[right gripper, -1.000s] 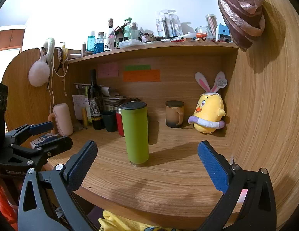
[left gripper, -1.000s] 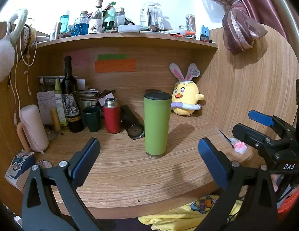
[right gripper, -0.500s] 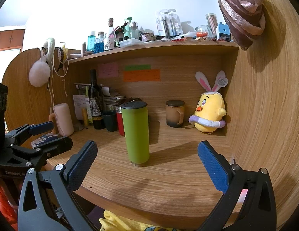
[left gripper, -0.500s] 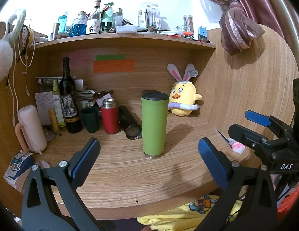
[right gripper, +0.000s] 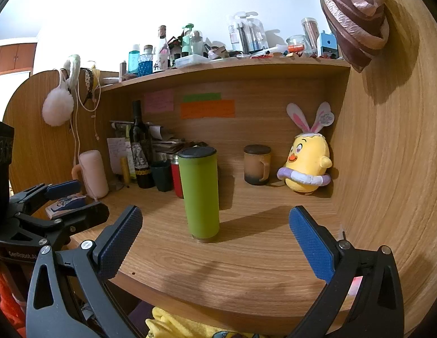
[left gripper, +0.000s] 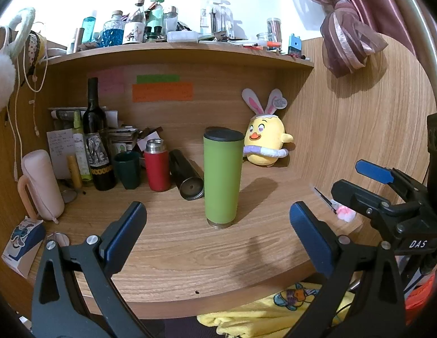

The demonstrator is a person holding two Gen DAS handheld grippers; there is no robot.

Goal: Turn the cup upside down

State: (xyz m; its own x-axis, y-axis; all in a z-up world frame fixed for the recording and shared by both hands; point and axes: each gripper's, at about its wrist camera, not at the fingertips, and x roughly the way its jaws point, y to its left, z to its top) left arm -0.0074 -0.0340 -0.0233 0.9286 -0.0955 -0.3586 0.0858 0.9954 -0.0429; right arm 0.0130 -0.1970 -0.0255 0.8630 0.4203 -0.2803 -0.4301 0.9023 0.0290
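Approach phase: no contact is made yet. The green cup [left gripper: 222, 180] stands upright near the middle of the tabletop [left gripper: 167, 242], black lid up, metal base ring down, well apart from the front edge. The left gripper [left gripper: 218, 225] is spread wide and empty, its blue pads on either side of the cup's lower half in view but short of it. The right gripper [right gripper: 215, 233] is likewise spread and empty, level with the cup's base, near the front edge.

Clutter lies behind the cup toward the back left corner: a red flask [left gripper: 156, 166], a dark tumbler [left gripper: 187, 176] on its side, a wine bottle [left gripper: 96, 138]. A plush chick [right gripper: 305, 166] sits in the back right corner.

Judged step: pre-grasp alignment. The next move calls for advancing one gripper until the pads bracket the cup at mid-height, closing firmly on the smooth wall, then lifting clear before rotating. The tall, narrow body may tip if nudged.
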